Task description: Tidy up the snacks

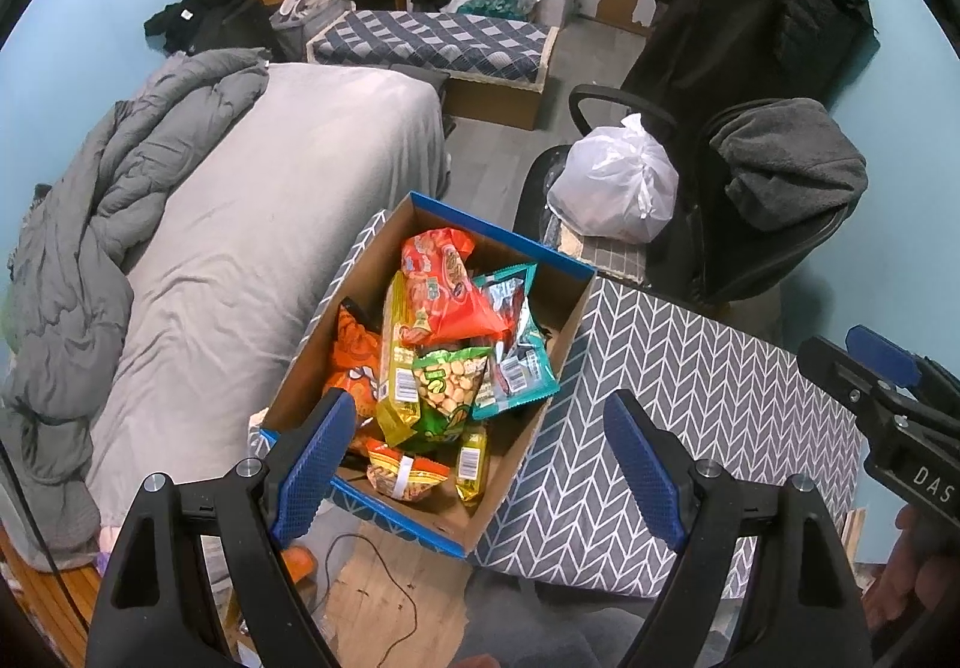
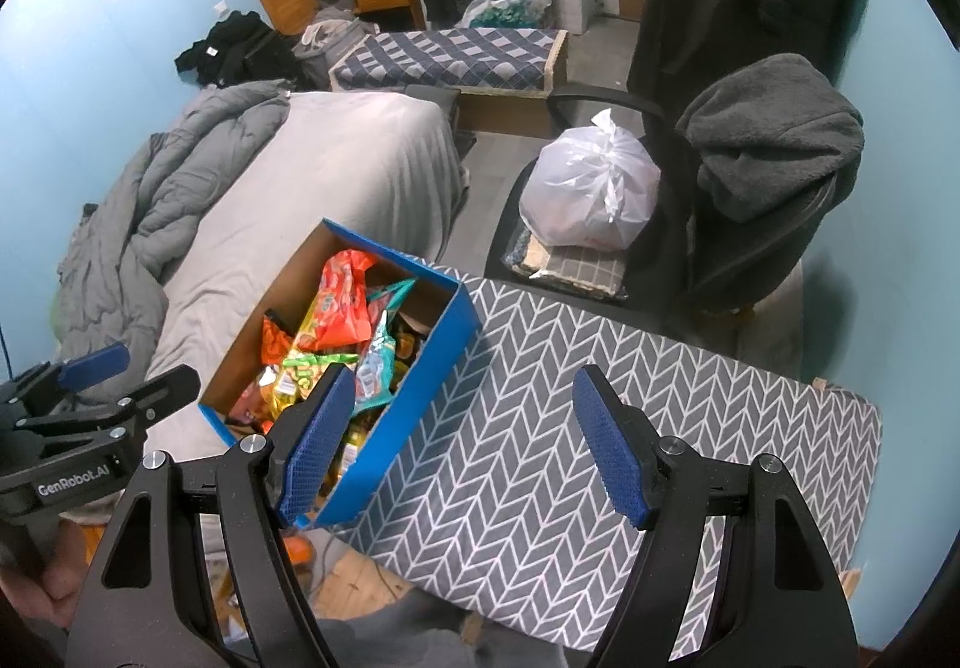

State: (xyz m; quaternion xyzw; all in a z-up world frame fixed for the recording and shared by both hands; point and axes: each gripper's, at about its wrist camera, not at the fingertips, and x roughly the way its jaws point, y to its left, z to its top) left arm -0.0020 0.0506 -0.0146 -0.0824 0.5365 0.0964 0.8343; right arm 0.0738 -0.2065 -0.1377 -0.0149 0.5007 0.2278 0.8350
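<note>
boxes: 1 (image 1: pixel 528 464) | snack packets: about 7 (image 1: pixel 447 284) | white bags: 1 (image 1: pixel 612 188)

snack packets (image 1: pixel 444 344) heaped in box (image 1: pixel 528 242)

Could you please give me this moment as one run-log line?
left gripper: open, empty | right gripper: open, empty | snack packets: piled in cardboard box | box on herringbone-cloth table

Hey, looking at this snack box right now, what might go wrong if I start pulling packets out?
1. The cardboard box sits at the corner of the herringbone-covered table, part of it past the edge; a tug might tip it to the floor.
2. The packets are piled loosely; lifting the green peanut packet could drag the teal packet out too.
3. Both the left claw and right claw are open and empty, close together; they may collide.
</note>
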